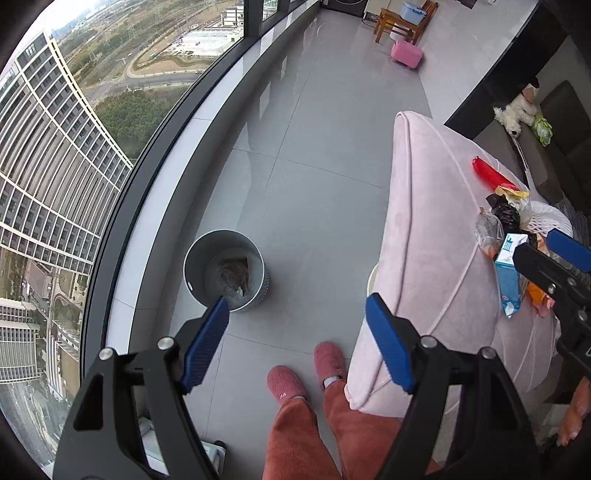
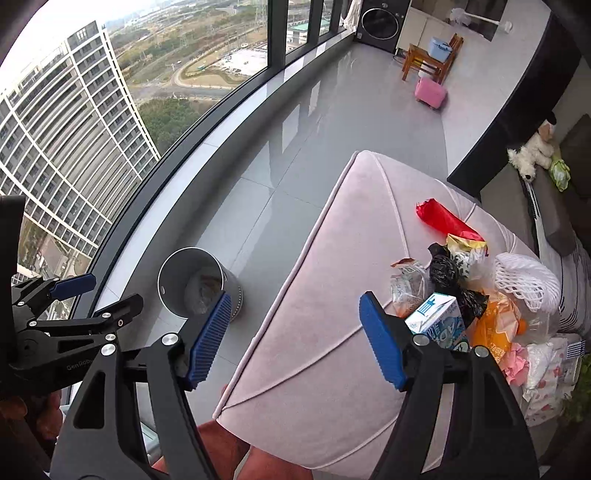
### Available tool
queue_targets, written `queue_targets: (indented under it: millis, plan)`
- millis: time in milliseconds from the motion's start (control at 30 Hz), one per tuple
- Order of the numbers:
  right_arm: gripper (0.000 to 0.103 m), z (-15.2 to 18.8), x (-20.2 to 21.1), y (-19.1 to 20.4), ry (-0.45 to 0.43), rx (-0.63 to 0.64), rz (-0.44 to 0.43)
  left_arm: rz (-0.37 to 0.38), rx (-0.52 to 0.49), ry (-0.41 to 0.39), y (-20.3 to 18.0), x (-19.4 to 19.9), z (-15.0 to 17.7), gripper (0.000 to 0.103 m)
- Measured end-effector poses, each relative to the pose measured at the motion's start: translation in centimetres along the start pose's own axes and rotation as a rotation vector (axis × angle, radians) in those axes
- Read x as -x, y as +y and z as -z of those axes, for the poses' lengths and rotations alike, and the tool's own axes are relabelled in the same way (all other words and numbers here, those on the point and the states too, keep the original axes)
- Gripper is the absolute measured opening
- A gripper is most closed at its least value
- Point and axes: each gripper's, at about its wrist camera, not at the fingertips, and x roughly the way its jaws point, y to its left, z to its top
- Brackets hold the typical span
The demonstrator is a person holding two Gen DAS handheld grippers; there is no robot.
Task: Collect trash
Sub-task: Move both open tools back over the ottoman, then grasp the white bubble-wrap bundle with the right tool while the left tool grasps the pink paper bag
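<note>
A grey metal bin [image 1: 195, 258] [image 2: 173, 277] stands on the tiled floor by the window, with a crumpled clear wrapper [image 1: 232, 273] inside. On the pink ottoman [image 1: 424, 221] [image 2: 325, 302] lies a trash pile: a red wrapper [image 1: 487, 171] [image 2: 443, 218], a blue-and-white carton [image 1: 508, 273] [image 2: 439, 317], a black bag [image 2: 443, 269], a white foam net [image 2: 524, 277] and an orange packet [image 2: 495, 325]. My left gripper [image 1: 295, 301] [image 2: 74, 291] hangs open high above the floor beside the bin, nothing between its pads. My right gripper [image 2: 295, 295] [image 1: 554, 258] is open over the ottoman's near edge, holding nothing.
A person's legs in reddish trousers and pink slippers [image 1: 288, 384] stand between bin and ottoman. A full-height window [image 1: 92, 147] runs along the left. A pink stool [image 1: 406, 53] and wooden chair [image 1: 402, 22] stand far off. A dark sofa with a plush toy [image 1: 517, 110] lies right.
</note>
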Motion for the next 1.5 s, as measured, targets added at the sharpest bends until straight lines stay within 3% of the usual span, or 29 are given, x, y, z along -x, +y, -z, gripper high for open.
queue_targets:
  millis: [167,400,767,967,1167,1500]
  plan:
    - [0.078,2.8,5.8,-7.7,-0.042,-0.147,0.083,0.035,-0.157,-0.068,-9.0,5.3,-0.6,0.079]
    - [0.080,5.9,13.4,-20.2,-0.086,-0.312,0.157,0.055,-0.325,-0.155,-19.9,10.1,1.0,0.084]
    - [0.080,11.4,19.3,-36.2,-0.120,-0.290,0.165,0.090,-0.261,-0.121,-34.6,10.1,4.9,0.084]
    - [0.080,13.0,19.3,-42.6,-0.096,-0.282,0.151,0.096,-0.233,-0.099,-40.4,9.4,6.1,0.084]
    - [0.080,14.4,18.6,-46.3,-0.068,-0.343,0.148,0.089,-0.326,-0.064,-44.8,7.7,6.4,0.084]
    - [0.080,15.8,12.4,-49.9,-0.009,-0.412,0.150,0.132,-0.498,0.002,-50.1,-1.1,6.4,0.084]
